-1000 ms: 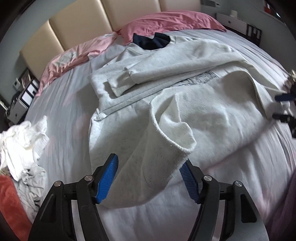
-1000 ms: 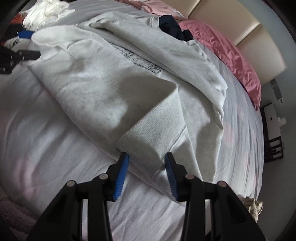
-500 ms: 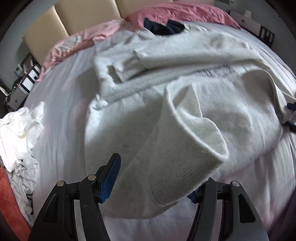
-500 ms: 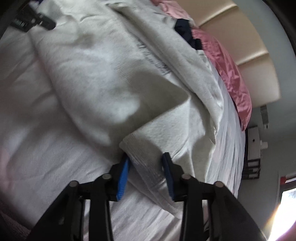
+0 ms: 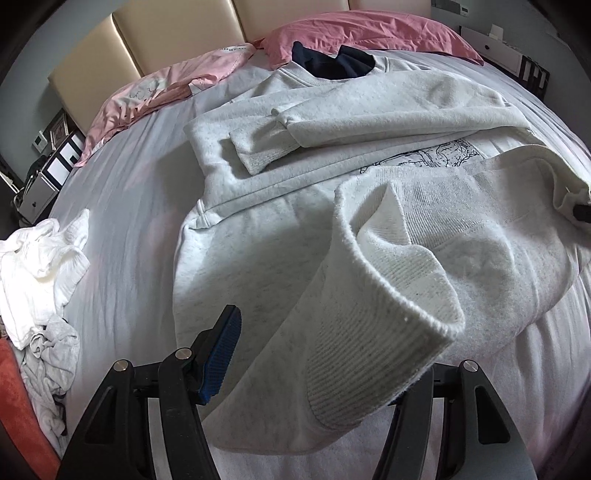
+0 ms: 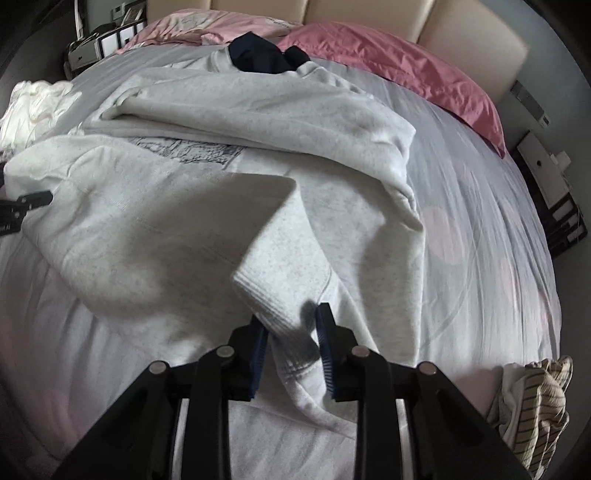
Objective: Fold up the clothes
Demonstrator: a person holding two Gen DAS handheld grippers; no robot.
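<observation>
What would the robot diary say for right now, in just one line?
step: folding hem up | left gripper: hem of sweatshirt between fingers | right gripper: other hem corner between fingers | sleeve: folded across chest

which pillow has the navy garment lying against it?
The darker pink pillow, on the right along the headboard; the navy garment overlaps its front edge. The pale pink pillow has nothing on it.

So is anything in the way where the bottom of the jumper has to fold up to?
Nothing separate lies on the sweatshirt. Both grippers hold its hem; the fold heads toward the chest, where only its own folded sleeve rests. The dark garment sits by the collar.
</observation>
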